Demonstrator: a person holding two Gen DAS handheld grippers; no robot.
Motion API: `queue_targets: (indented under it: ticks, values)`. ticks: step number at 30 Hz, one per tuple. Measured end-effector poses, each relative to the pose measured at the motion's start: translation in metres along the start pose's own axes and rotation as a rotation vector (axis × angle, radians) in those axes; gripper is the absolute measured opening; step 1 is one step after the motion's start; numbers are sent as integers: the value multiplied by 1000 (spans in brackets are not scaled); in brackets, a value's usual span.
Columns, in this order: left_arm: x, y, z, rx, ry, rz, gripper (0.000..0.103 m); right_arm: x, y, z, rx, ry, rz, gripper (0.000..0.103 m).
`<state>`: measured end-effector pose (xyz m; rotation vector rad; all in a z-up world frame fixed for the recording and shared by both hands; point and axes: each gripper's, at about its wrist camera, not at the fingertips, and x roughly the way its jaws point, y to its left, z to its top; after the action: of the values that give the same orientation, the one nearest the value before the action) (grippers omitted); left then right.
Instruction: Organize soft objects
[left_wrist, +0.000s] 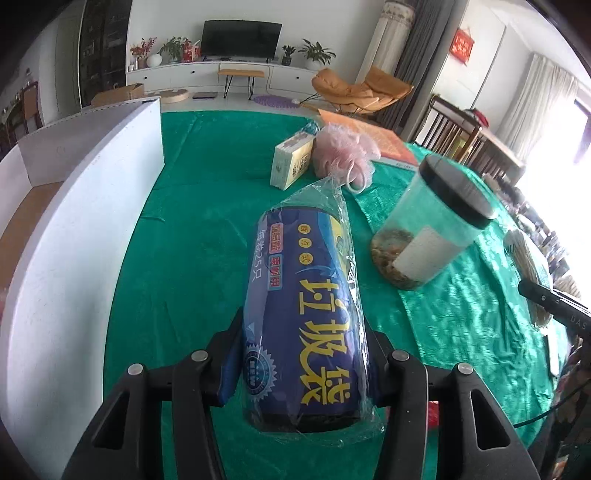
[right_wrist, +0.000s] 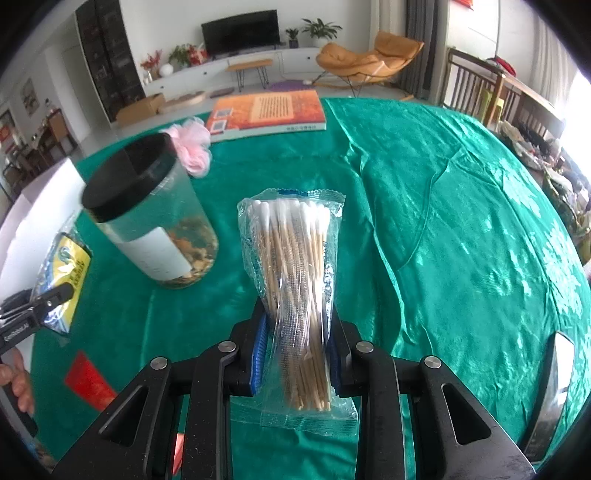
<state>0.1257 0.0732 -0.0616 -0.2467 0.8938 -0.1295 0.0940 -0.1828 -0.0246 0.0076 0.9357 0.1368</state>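
Note:
My left gripper (left_wrist: 304, 332) is shut on a blue roll of rubbish bags (left_wrist: 303, 295) in clear wrap, held above the green tablecloth (left_wrist: 192, 229). My right gripper (right_wrist: 297, 332) is shut on a clear pack of cotton swabs (right_wrist: 293, 273), lifted off the cloth with its white tips pointing away. A pink bath pouf (left_wrist: 341, 151) and a pale tissue pack (left_wrist: 290, 162) lie further back. The pouf (right_wrist: 192, 142) also shows behind the jar in the right wrist view. The left gripper (right_wrist: 37, 306) with its blue roll (right_wrist: 64, 269) shows at the left edge there.
A white box (left_wrist: 85, 192) with an open top stands at the left. A clear jar with a black lid (left_wrist: 432, 221) stands between the two grippers; the jar (right_wrist: 155, 221) is left of the swabs. An orange book (right_wrist: 266, 110) lies at the far edge. A red patch (right_wrist: 90, 380) sits near the front.

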Motion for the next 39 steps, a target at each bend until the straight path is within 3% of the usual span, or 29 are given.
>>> queue_targets:
  ticks: [3, 6, 10, 15, 17, 19, 20, 22, 25, 30, 33, 36, 39]
  values:
    - [-46, 11, -1, -50, -54, -55, 52, -47, 16, 0, -15, -76, 62, 29]
    - [-101, 34, -2, -63, -136, -39, 52, -89, 55, 7, -51, -126, 179, 29]
    - [-164, 84, -6, -78, -205, 99, 52, -127, 136, 10, -140, -138, 392, 29]
    - [-206, 149, -28, -123, -187, 342, 53, -133, 255, -3, -237, -62, 666, 30]
    - [-210, 172, -39, -161, -157, 453, 62, -128, 299, -14, -277, -24, 744, 36]
    - [-212, 187, -50, -201, -157, 533, 87, -118, 334, -26, -310, 25, 844, 79]
    - [-215, 191, -55, -214, -178, 556, 89, -114, 341, -31, -315, 48, 866, 79]
    - [-221, 191, -59, -223, -225, 568, 94, -105, 343, -42, -343, 55, 848, 78]
    - [-216, 187, -58, -223, -269, 518, 96, -97, 318, -60, -413, -15, 702, 78]
    - [-206, 146, -46, -183, -320, 329, 96, -62, 221, -81, -479, -47, 398, 78]
    - [-195, 113, -43, -128, -315, 233, 96, -52, 167, -87, -501, -61, 268, 78]
    - [-187, 80, -41, -73, -287, 156, 96, -39, 138, -89, -596, -76, 177, 78]
    - [-176, 48, -42, -4, -250, 86, 96, -10, 123, -99, -645, 29, 187, 77]
